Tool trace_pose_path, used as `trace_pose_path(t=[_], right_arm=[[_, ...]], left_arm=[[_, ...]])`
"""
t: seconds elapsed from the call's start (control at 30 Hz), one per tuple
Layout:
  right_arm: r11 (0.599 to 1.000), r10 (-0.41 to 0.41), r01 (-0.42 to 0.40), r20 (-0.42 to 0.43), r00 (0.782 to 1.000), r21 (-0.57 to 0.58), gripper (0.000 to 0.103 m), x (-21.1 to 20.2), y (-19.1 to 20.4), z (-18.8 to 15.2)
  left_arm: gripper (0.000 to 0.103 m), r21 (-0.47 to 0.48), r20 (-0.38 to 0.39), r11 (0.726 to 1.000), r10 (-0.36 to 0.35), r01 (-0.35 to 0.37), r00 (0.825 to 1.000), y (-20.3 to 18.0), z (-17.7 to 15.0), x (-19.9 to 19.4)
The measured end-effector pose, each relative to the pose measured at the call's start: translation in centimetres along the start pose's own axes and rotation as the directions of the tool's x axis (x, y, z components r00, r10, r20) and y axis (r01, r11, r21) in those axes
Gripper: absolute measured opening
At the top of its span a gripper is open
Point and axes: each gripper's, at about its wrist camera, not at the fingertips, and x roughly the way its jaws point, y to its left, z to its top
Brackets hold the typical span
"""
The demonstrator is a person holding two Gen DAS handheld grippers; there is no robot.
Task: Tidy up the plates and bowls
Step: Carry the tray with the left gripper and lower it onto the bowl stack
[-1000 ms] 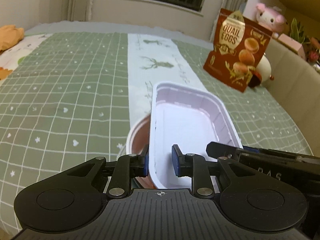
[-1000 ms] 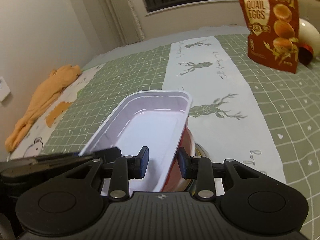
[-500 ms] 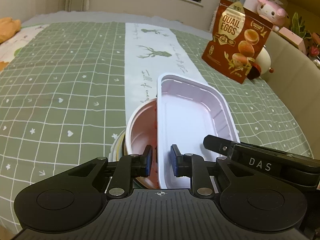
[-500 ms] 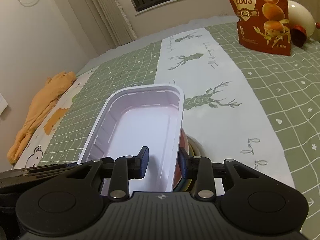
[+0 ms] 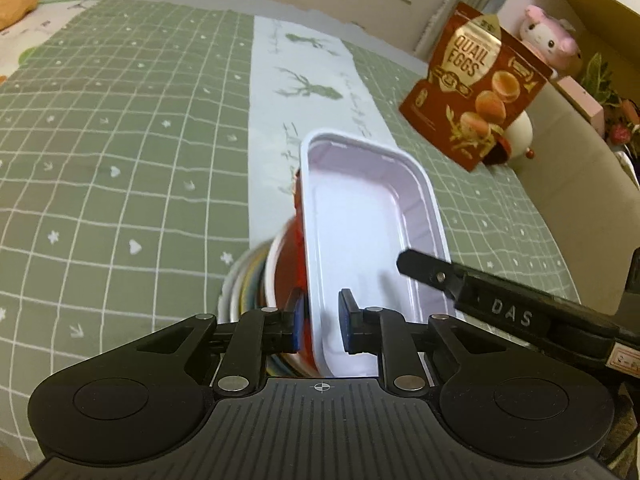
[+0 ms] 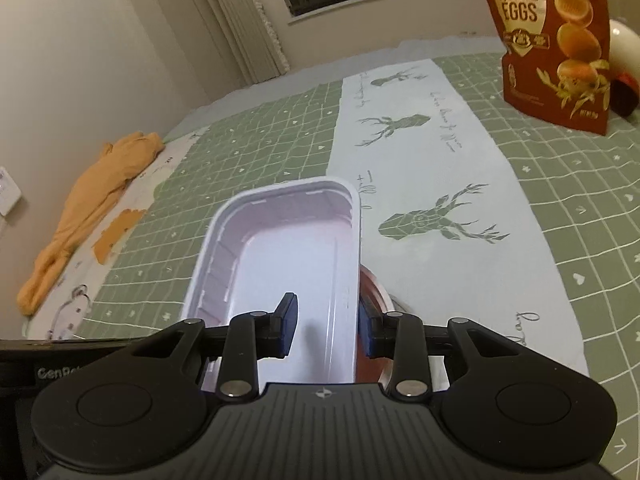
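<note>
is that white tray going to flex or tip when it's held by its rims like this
Probably flexes: the white tray looks thin-walled, with ribbed sides. Likely light, being empty. With the left gripper closing on one rim and the right gripper clamping the other, tipping seems unlikely.

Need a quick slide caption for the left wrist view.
Left gripper closing on white tray's wall above stacked bowls.

Smooth white plastic tray (image 5: 372,216), glossy foil pouch (image 6: 556,40), matt printed cloth (image 5: 120,140)

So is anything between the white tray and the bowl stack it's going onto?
Nothing visible. The white tray sits tilted directly over the red bowl topping the stack. The left tool, jaws closing, straddles one tray wall; the right tool clamps the opposite wall.
</note>
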Motion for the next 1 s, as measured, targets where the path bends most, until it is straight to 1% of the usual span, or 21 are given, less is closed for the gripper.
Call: trace_pose_path(t=[0.1, 0.2, 0.27, 0.33, 0.4, 0.5, 0.6, 0.7, 0.8, 1.0], right_arm=[[1.000, 0.002, -0.003, 0.020, 1.000, 0.019, 0.032, -0.7, -0.3, 0.0], [1.000, 0.013, -0.015, 0.057, 0.998, 0.025, 0.032, -2.1, -0.5, 0.7], [0.999, 0.026, -0.028, 0.075, 0.997, 0.027, 0.032, -2.9, -0.5, 1.0], [0.999, 0.041, -0.043, 0.076, 0.996, 0.029, 0.032, -3.4, -0.7, 0.9], [0.998, 0.048, -0.050, 0.057, 0.997, 0.031, 0.032, -3.1, -0.9, 0.4], [0.998, 0.032, -0.032, 0.002, 0.999, 0.049, 0.032, -1.5, -1.2, -0.7], [0.998, 0.039, -0.037, -0.036, 0.999, 0.059, 0.032, -0.3, -1.3, -1.4], [0.998, 0.039, -0.037, -0.036, 0.999, 0.051, 0.032, 0.0, -1.1, -1.6], [0.998, 0.032, -0.031, -0.025, 0.999, 0.047, 0.032, -0.1, -1.2, -1.4], [0.998, 0.016, -0.015, -0.018, 1.000, 0.055, 0.032, 0.4, -1.8, -0.7]], left_arm=[[0.020, 0.003, 0.001, 1.000, -0.025, 0.025, 1.000, -0.4, 0.0, -0.6], [0.020, 0.011, 0.028, 0.998, -0.061, 0.061, 0.998, -0.8, 0.2, -1.9], [0.020, 0.019, 0.042, 0.997, -0.072, 0.071, 0.997, -1.2, 0.3, -2.6], [0.020, 0.039, 0.051, 0.998, -0.058, 0.056, 0.997, -1.5, 0.2, -2.8], [0.020, 0.049, 0.036, 0.998, -0.031, 0.030, 0.999, -1.6, 0.0, -2.2], [0.019, 0.022, -0.009, 1.000, 0.002, -0.002, 1.000, -1.0, -0.3, -0.6], [0.019, 0.004, -0.035, 1.000, 0.005, -0.004, 0.999, -0.3, -0.7, 0.2], [0.019, -0.014, -0.035, 1.000, 0.006, -0.006, 0.999, 0.2, -0.6, 0.2], [0.019, -0.015, -0.027, 1.000, 0.016, -0.017, 0.999, 0.3, -0.4, 0.2], [0.019, -0.026, -0.029, 1.000, 0.014, -0.015, 0.999, 0.8, 0.2, 0.8]])
